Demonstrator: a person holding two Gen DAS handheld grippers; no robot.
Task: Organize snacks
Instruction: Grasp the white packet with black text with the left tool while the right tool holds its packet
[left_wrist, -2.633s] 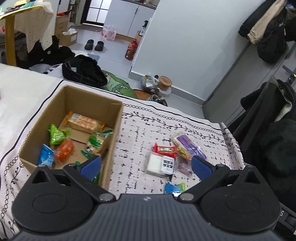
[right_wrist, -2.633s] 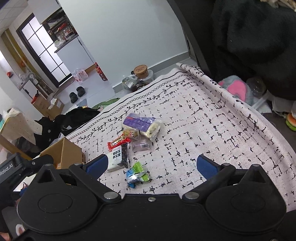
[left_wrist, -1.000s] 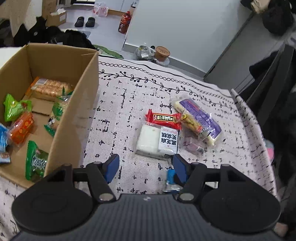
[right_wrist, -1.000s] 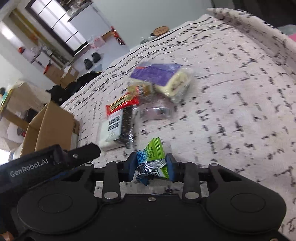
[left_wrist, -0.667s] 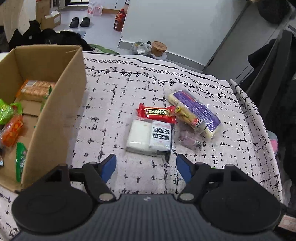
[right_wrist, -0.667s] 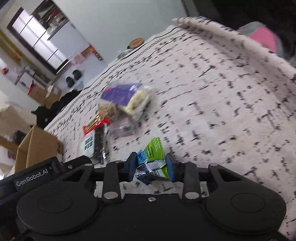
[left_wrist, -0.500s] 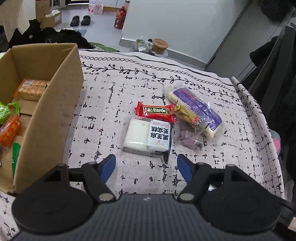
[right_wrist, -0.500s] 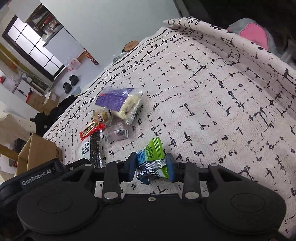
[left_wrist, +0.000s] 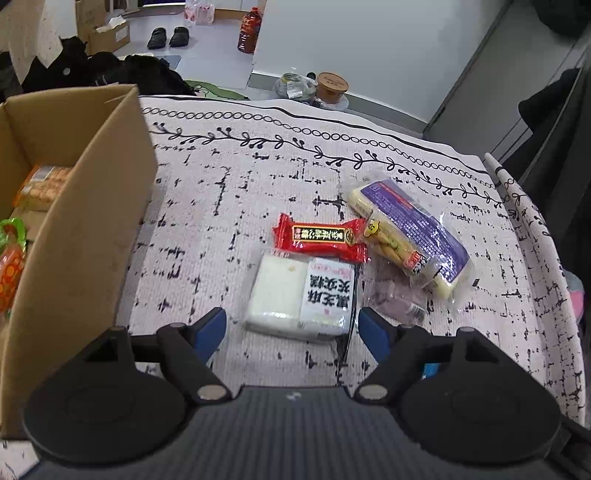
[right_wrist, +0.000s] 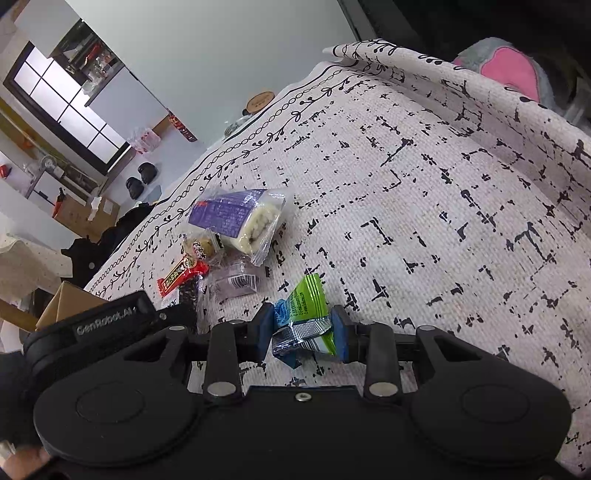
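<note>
My right gripper (right_wrist: 303, 334) is shut on a small green and blue snack packet (right_wrist: 304, 317), held just above the patterned cloth. My left gripper (left_wrist: 291, 330) hovers near a white snack pack with black lettering (left_wrist: 301, 298); its jaws are opening and stand to either side of the pack's near edge without touching it. Behind the pack lie a red bar (left_wrist: 320, 238), a purple-wrapped cake pack (left_wrist: 408, 230) and a small clear purple packet (left_wrist: 395, 299). The cardboard box (left_wrist: 85, 236) at the left holds several snacks.
The cloth-covered table (left_wrist: 236, 184) drops off at its right edge (left_wrist: 546, 280), where dark clothing hangs. The left gripper's black body (right_wrist: 107, 321) shows at the left of the right wrist view. Floor clutter, shoes and bags lie beyond the far edge.
My left gripper moved right from the box toward the white pack, sank a little, and its jaws widened. My right gripper kept its hold on the green packet and rolled slightly.
</note>
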